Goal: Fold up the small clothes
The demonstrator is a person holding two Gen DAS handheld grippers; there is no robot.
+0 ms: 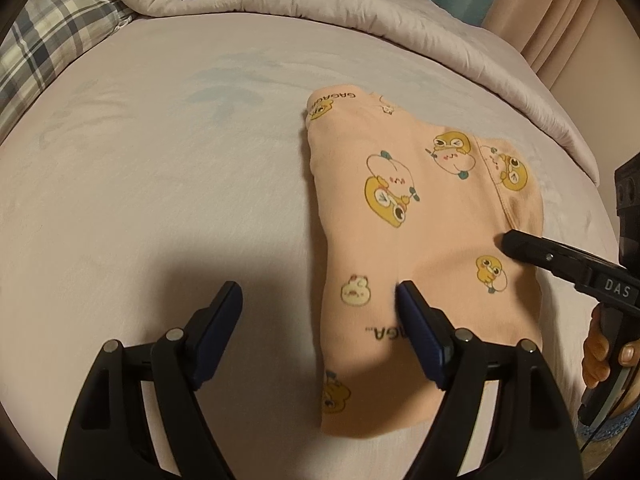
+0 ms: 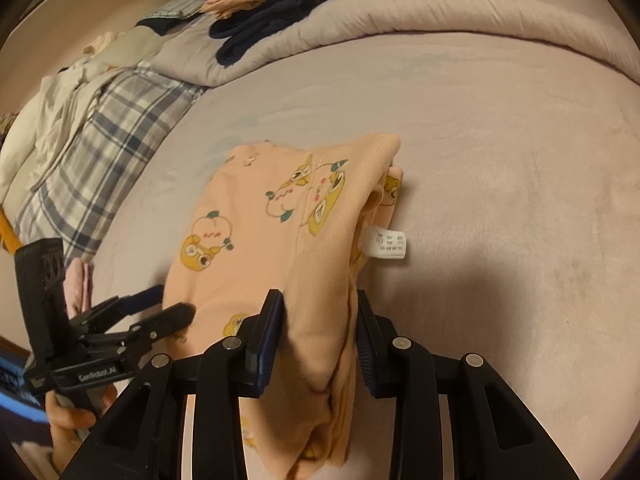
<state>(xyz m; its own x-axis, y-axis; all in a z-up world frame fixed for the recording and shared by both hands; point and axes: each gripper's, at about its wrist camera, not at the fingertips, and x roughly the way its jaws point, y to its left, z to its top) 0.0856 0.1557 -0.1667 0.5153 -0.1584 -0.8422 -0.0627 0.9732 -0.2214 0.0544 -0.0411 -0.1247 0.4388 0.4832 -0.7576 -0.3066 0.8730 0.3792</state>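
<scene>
A folded peach garment [image 1: 400, 220] printed with yellow cartoon ducks lies on the pale bed sheet [image 1: 160, 160]. In the left wrist view my left gripper [image 1: 316, 296] stands open, straddling the garment's left edge: one finger is over the cloth, the other over bare sheet. My right gripper [image 2: 318, 308] is shut on the garment [image 2: 248, 208], pinching its thick folded right edge, just below a white care label [image 2: 386, 242]. The right gripper's tip [image 1: 508, 242] also shows at the garment's right side. The left gripper [image 2: 176, 304] appears at the left of the right wrist view.
A rolled grey quilt [image 2: 440, 12] runs along the far side of the bed with dark navy clothes [image 2: 260, 28] on it. Plaid fabric [image 2: 112, 136] and white cloth [image 2: 44, 120] lie at the left. A person's hand [image 2: 68, 420] holds the left gripper.
</scene>
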